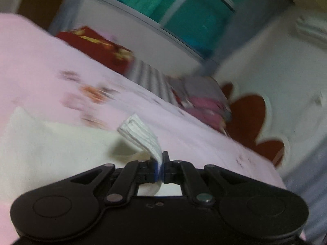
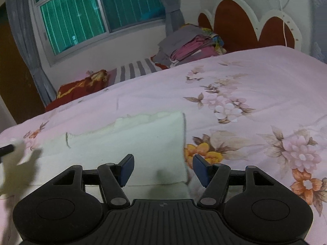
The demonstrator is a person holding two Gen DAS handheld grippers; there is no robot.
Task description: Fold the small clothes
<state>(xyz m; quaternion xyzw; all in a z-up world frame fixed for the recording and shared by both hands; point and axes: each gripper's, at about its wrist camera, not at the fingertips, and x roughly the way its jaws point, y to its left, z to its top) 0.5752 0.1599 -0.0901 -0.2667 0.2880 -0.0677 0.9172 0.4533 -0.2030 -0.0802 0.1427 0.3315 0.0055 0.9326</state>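
We see the left gripper (image 1: 162, 164) with its jaws pressed together on a ribbed white strap (image 1: 141, 136) of the white garment (image 1: 51, 151). The strap rises from the pinch toward 11 o'clock and ends folded over. The left wrist view is tilted and smeared with motion blur. The rest of the garment lies at 9 o'clock of that gripper on the pink floral bedspread (image 1: 61, 61).

We see the right gripper (image 2: 163, 169) with its jaws standing well apart, blue pads (image 2: 127, 168) facing each other, nothing between them. It hangs over the near right part of the garment, which lies flat. The garment's right edge runs from 12 o'clock down between the pads, nearer the right one. An orange printed flower (image 2: 202, 150) sits just beside that edge, at 1 o'clock.

At the right view's 9 o'clock edge, a lifted white corner shows, blurred. A stack of folded clothes (image 2: 190, 45) lies far off at 12 o'clock, by the headboard (image 2: 235, 26).
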